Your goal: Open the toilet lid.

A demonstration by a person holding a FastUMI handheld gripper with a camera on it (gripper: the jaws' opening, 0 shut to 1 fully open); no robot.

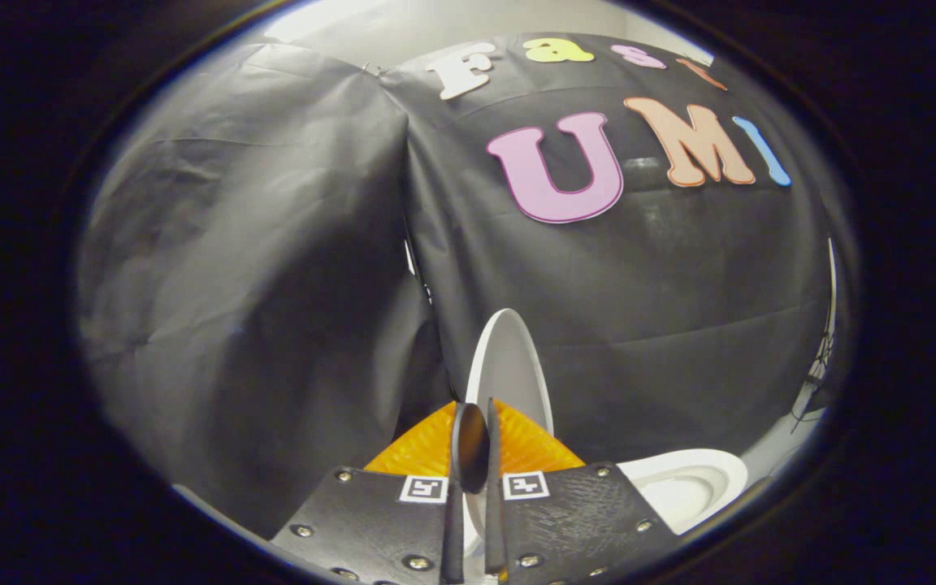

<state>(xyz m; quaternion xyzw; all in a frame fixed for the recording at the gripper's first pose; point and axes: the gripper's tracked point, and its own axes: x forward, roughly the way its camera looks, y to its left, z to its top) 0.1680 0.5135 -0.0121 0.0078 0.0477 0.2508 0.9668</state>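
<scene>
While the toilet lid (pixel 509 366) stands raised on edge just above the lower centre of the frame, the gripper (pixel 472 455) holds its two fingers drawn close together around the lid's near rim, one finger on each side of the thin white edge, so the tongs appear clamped on the lid. Seen nearly edge-on, the lid rises as a narrow pale oval from between the fingers, tilted slightly toward the right side of the frame. Orange ridged parts (pixel 427 451) of the gripper fan out behind the fingers on both sides of the lid's base, and two small square printed markers (pixel 526 485) sit on the dark plates at the bottom of the frame, which are studded with metal screws. At lower right, just beside the right-hand plate, the white toilet seat and bowl rim (pixel 691 483) curve out, uncovered and lit from above. Black cloth (pixel 257 268) fills the background, hanging in broad creased folds, with a vertical seam running down the middle of the frame where two sheets meet behind the lid. A strip of pale wall (pixel 403 24) shows along the top of the frame above the cloth, and a light-coloured floor patch (pixel 785 443) shows at far right beyond the bowl.
</scene>
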